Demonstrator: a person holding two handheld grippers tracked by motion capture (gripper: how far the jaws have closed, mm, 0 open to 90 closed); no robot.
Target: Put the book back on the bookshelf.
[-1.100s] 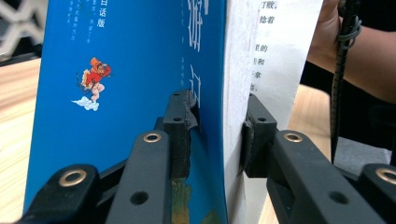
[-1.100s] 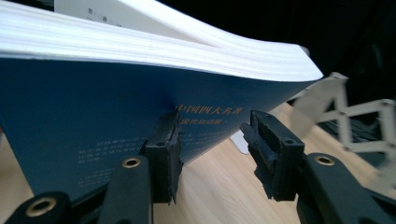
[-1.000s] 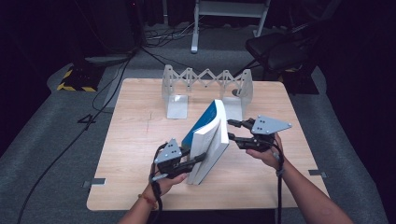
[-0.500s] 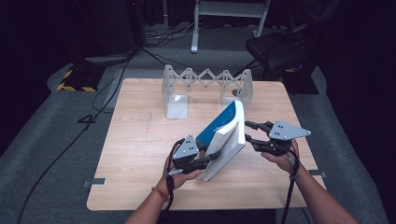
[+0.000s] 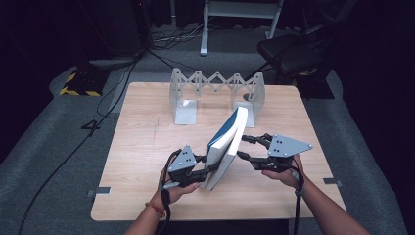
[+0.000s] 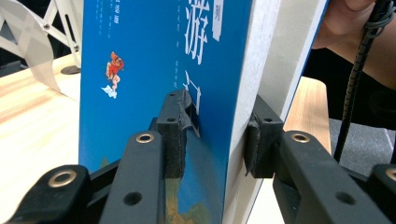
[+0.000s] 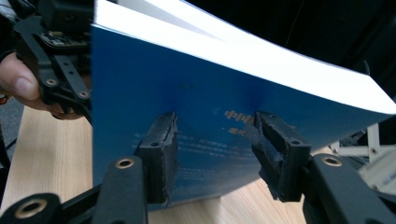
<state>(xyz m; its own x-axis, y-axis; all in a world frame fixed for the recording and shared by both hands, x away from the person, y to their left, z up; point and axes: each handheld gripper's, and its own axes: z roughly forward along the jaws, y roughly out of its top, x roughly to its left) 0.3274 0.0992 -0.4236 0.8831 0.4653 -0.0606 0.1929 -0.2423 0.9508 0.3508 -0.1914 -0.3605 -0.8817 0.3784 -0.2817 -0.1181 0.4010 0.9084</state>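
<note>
The left gripper (image 5: pixel 208 169) is clamped on the book (image 5: pixel 226 144), held tilted above the table (image 5: pixel 142 147). The right gripper (image 5: pixel 247 147), its jaws just widening, rests loose against its cover. Beyond, the rack (image 5: pixel 215 93) waits; shelving remains.

Black two-jaw grippers (image 5: pixel 208 169), grey triangular plates, coiled black cables
</note>
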